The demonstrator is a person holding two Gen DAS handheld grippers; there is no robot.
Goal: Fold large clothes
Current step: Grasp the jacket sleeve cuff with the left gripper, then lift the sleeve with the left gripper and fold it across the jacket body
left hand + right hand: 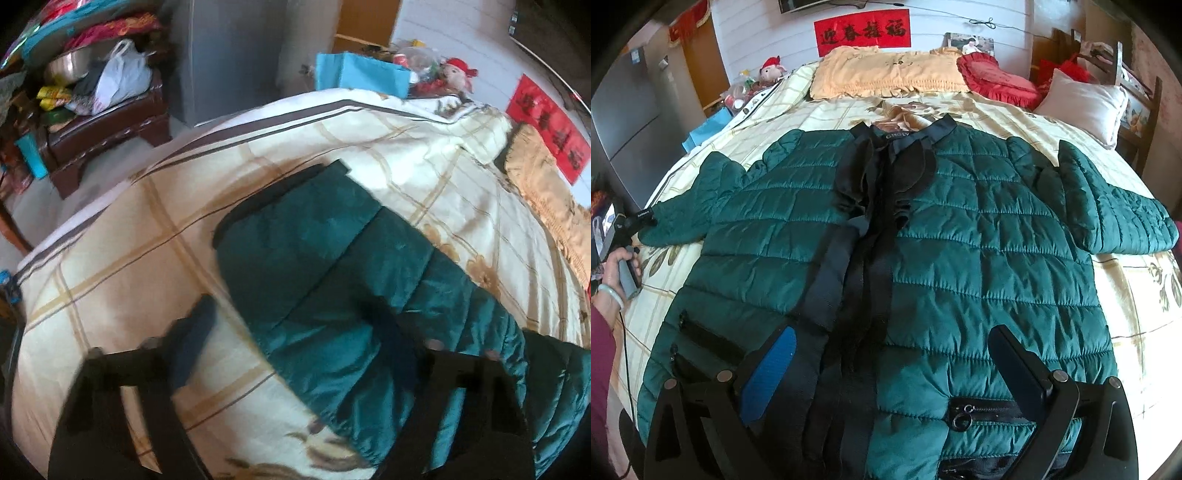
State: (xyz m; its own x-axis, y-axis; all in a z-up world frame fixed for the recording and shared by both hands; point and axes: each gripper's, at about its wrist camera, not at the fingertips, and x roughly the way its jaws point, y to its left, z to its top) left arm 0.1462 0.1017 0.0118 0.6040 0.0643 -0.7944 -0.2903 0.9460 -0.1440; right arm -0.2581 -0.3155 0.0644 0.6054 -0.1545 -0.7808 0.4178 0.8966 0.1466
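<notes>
A dark green quilted jacket [960, 229] with a black collar and front placket lies spread face up on the bed, sleeves out to both sides. My right gripper [892, 336] hovers open over its hem, between the two zip pockets, with nothing gripped. In the left wrist view the jacket's sleeve [317, 266] runs diagonally, its black cuff [280, 195] at the far end. My left gripper [291, 317] stands open astride the sleeve's near edge, one finger [195, 332] over the bedspread, the other [388, 332] over the green fabric. The right wrist view shows a hand [622, 266] holding that gripper beside the cuff.
The plaid cream bedspread [129, 258] covers the whole bed. A yellow pillow [886, 74], red cushion [997, 81] and white pillow [1082, 107] lie at the head. Left of the bed stand a grey cabinet [229, 55], a dark bench [110, 125] with bags, and a blue bag [362, 74].
</notes>
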